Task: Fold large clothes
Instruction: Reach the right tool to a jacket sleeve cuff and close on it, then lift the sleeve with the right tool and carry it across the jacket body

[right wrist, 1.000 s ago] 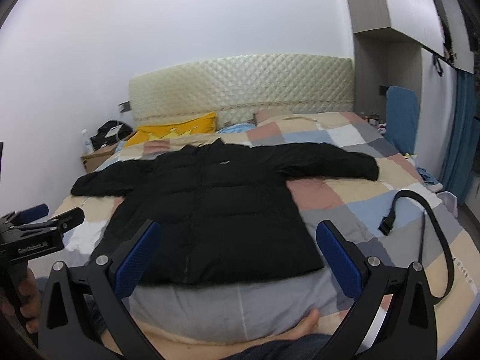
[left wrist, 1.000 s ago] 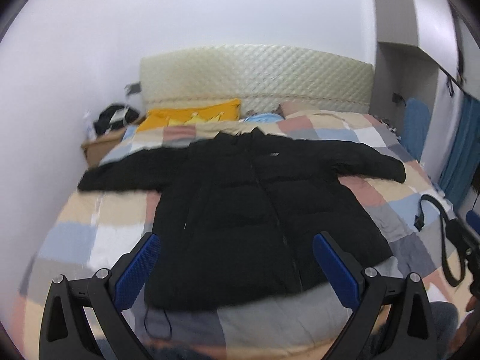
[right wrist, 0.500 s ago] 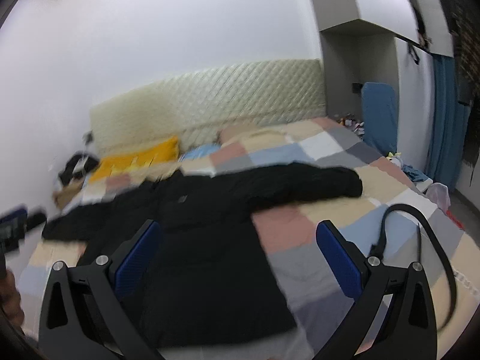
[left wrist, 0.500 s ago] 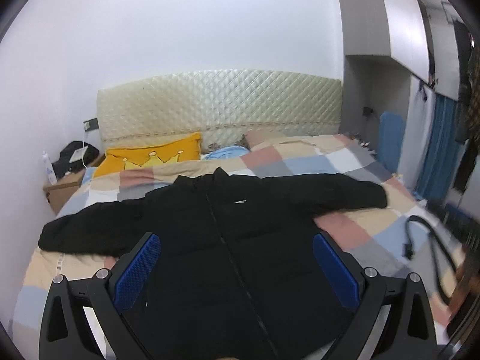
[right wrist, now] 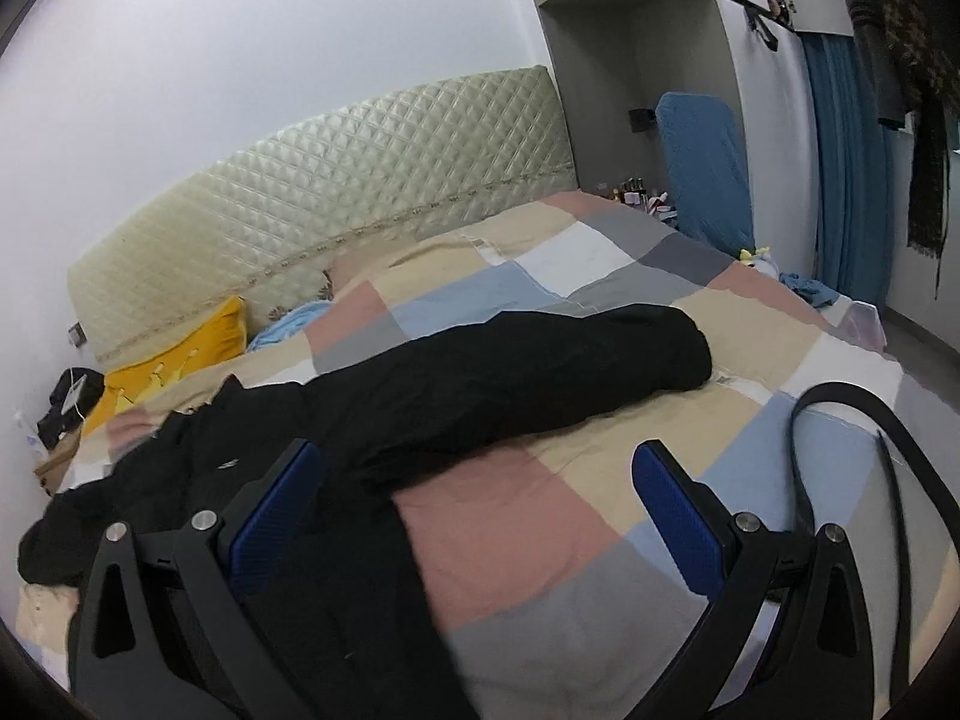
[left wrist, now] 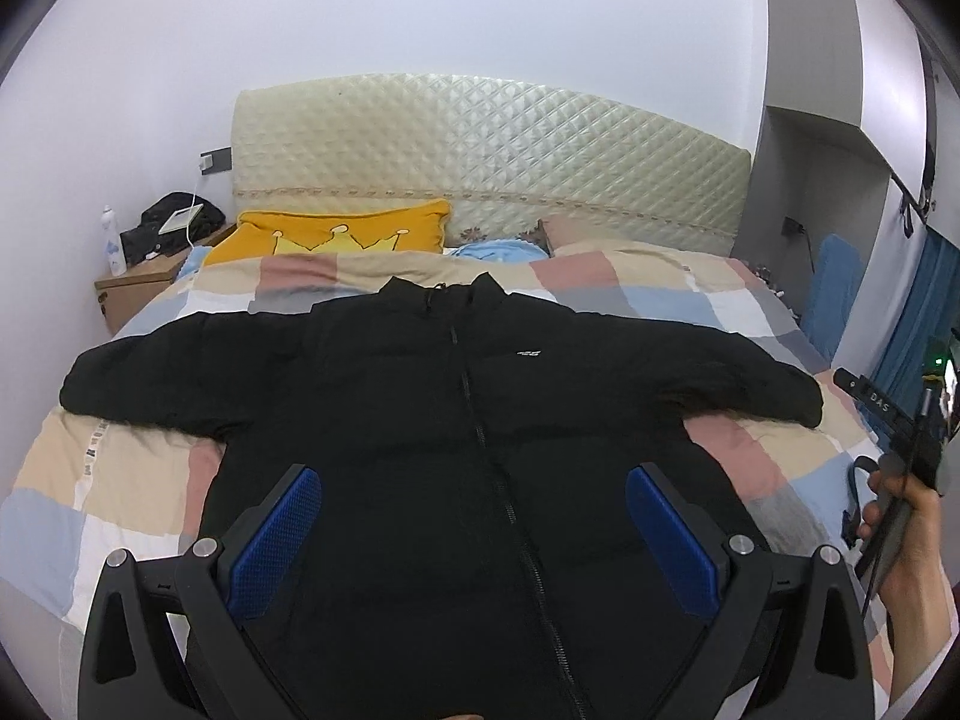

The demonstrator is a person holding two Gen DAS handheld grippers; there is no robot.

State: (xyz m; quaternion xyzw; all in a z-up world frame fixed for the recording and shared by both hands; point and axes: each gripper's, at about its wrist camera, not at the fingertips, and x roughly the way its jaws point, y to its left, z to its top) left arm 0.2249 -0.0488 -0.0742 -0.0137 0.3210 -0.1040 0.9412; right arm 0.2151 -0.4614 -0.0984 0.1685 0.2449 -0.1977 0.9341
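A black puffer jacket [left wrist: 456,438] lies flat, front up and zipped, on the checked bed cover [left wrist: 120,480], both sleeves spread wide. My left gripper [left wrist: 474,516] is open and empty, above the jacket's lower front. My right gripper [right wrist: 474,498] is open and empty, above the jacket's right side, with the right sleeve [right wrist: 540,378] stretching ahead of it. The right gripper's body and the hand holding it show at the right edge of the left wrist view [left wrist: 900,462].
A black belt [right wrist: 852,450] lies looped on the bed's right side. A yellow pillow [left wrist: 336,234] and quilted headboard [left wrist: 480,144] are at the far end. A nightstand [left wrist: 144,282] with a bottle stands left. A blue chair [right wrist: 702,168] and curtain [right wrist: 846,180] are right of the bed.
Both grippers have moved forward over the bed. The left one now sits over the jacket's front. The right one has swung right toward the right sleeve. Both stay open.
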